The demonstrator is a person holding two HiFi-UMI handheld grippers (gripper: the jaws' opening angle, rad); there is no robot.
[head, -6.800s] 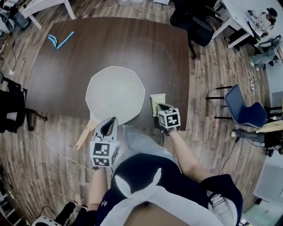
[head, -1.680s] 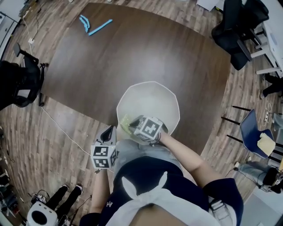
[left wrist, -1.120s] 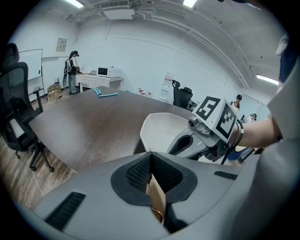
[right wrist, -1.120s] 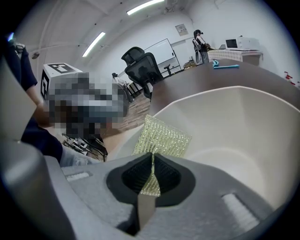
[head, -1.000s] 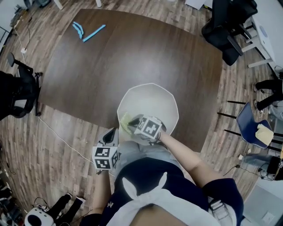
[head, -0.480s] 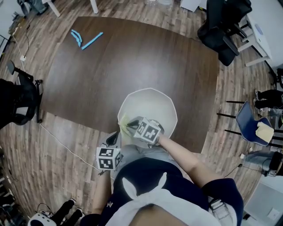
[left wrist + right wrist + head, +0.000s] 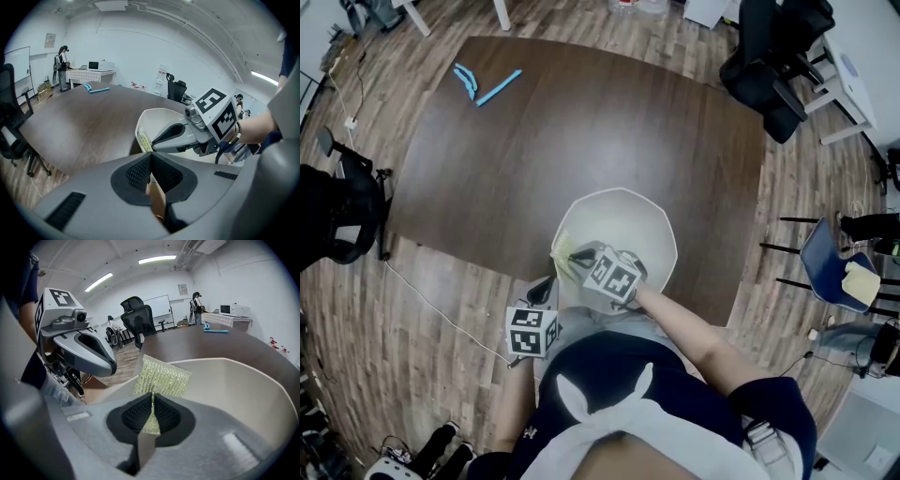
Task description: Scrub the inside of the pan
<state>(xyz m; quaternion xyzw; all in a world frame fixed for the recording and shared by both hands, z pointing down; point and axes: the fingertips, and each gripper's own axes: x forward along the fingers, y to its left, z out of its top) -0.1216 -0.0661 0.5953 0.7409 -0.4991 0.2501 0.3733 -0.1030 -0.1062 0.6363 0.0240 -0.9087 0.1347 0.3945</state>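
Pan [image 7: 630, 223], white inside, stands at the near edge of the dark surface [image 7: 534, 141]. Left tool [image 7: 151, 161] has its jaws closed on the wooden handle [image 7: 157, 200] of the pan. Right tool [image 7: 152, 401] has its jaws pressed together on a yellow-green scrub pad [image 7: 162, 375], held upright at the inner wall, on the side near the handle.

Blue items [image 7: 485, 82] at far table [image 7: 581, 131] corner — blk office chair [image 7: 769, 56] nr right edge
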